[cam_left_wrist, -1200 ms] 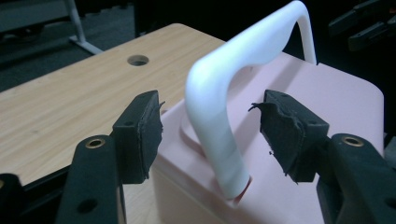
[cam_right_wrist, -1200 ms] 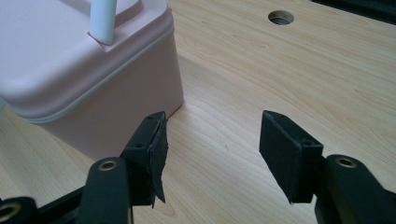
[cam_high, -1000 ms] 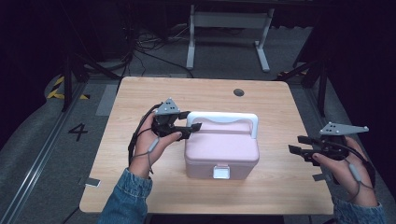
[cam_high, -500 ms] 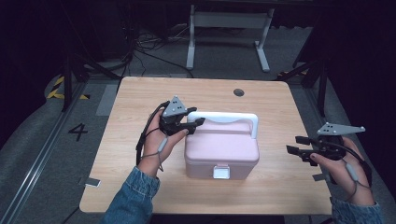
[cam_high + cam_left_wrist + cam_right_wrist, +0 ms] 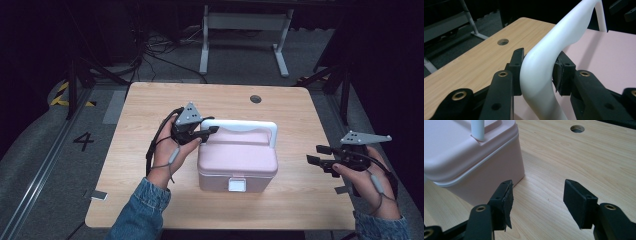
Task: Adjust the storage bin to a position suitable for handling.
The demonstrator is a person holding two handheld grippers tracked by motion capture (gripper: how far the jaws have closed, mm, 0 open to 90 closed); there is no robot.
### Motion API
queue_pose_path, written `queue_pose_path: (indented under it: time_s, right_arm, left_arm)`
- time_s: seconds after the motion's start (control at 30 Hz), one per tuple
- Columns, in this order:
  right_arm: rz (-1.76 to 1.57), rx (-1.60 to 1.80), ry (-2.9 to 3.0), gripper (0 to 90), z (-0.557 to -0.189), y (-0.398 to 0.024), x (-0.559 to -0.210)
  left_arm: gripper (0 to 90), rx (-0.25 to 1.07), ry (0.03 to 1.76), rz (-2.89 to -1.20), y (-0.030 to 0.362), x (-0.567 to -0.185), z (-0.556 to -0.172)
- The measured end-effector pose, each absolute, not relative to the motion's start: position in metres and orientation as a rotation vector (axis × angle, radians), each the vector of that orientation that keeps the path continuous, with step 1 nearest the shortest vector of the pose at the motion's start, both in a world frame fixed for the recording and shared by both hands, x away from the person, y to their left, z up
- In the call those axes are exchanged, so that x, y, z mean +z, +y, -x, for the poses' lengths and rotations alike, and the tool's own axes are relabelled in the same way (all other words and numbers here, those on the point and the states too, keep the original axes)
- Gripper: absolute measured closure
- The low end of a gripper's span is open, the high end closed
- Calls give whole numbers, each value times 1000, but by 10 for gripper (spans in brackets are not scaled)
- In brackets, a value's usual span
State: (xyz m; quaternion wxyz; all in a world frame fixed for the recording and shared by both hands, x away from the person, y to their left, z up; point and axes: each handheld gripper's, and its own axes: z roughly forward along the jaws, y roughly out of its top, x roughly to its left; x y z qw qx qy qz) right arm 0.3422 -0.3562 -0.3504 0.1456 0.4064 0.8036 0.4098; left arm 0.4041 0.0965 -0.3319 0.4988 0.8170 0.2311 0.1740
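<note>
A pink box (image 5: 237, 160) with a white carry handle (image 5: 240, 125) stands in the middle of the wooden table (image 5: 140, 110). My left gripper (image 5: 207, 132) is at the handle's left corner. In the left gripper view its jaws have just been closing, and both pads now press on the bend of the white handle (image 5: 569, 27), with my left gripper (image 5: 540, 62) shut on it above the pink lid (image 5: 609, 57). My right gripper (image 5: 315, 154) hovers open to the right of the box, nothing between its fingers. In the right gripper view, my right gripper (image 5: 540, 195) points at bare table beside the box's corner (image 5: 461, 152).
A round cable hole (image 5: 255, 99) sits in the table's far edge. A white metal stand (image 5: 245, 30) and cables lie on the dark floor beyond. A white latch (image 5: 237, 185) is on the box's front side. Bare wood surrounds the box.
My left gripper has shifted right onto the handle's left corner and its jaws have closed on it. The right gripper has stayed put and open.
</note>
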Motion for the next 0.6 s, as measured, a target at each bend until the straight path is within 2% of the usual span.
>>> queue_pose_path:
  time_s: [0.6]
  right_arm:
    - [-1099, 1266, 2302, 442, -339, -350, -345]
  left_arm:
    - [659, 405, 547, -1998, 97, -302, -420]
